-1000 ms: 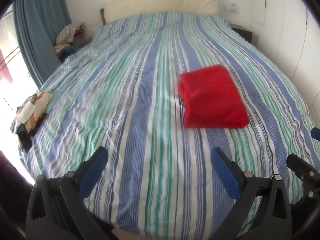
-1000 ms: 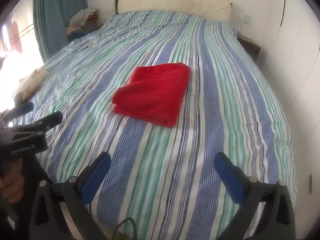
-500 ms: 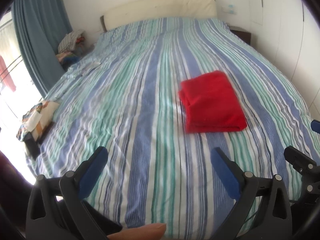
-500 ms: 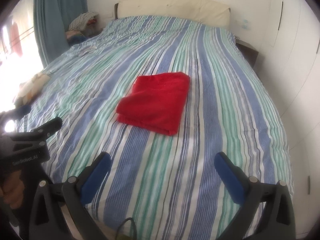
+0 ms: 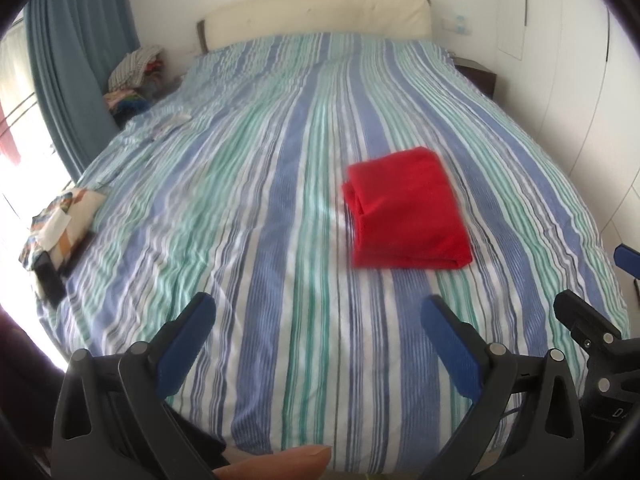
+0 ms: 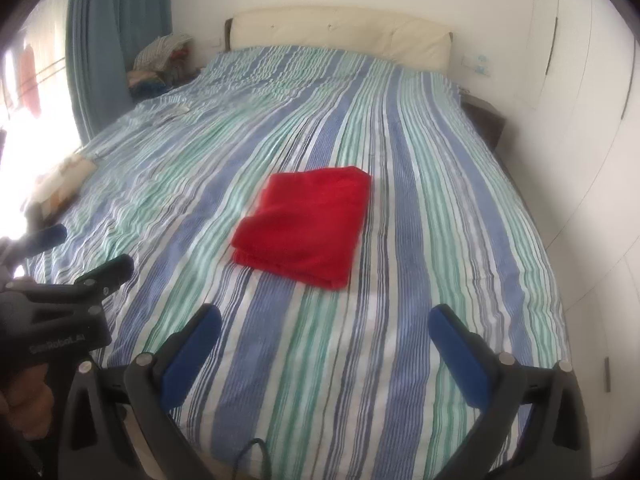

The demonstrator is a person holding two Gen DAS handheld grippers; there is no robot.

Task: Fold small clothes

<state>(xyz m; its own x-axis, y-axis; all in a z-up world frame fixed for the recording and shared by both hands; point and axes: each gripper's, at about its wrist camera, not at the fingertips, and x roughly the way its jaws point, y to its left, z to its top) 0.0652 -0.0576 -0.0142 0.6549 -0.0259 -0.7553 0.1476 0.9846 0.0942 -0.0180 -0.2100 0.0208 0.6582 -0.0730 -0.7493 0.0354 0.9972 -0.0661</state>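
A red garment (image 5: 408, 210), folded into a neat rectangle, lies on the striped bedspread (image 5: 256, 208); it also shows in the right wrist view (image 6: 306, 226). My left gripper (image 5: 318, 312) is open and empty, held above the foot of the bed, well short of the garment and to its left. My right gripper (image 6: 326, 324) is open and empty, also above the foot of the bed, with the garment ahead of it. The left gripper's fingertips (image 6: 110, 272) show at the left edge of the right wrist view.
A patterned cloth and a dark object (image 5: 60, 224) lie at the bed's left edge. A pile of clothes (image 5: 134, 76) sits by the blue curtain (image 5: 76, 68). A cream headboard (image 5: 320, 12) stands at the far end, a dark nightstand (image 5: 476, 76) and white wardrobe doors (image 6: 592, 120) on the right.
Both grippers have drawn back from the bed and risen a little, so the red garment sits farther off. Both stayed open and the garment has not moved.
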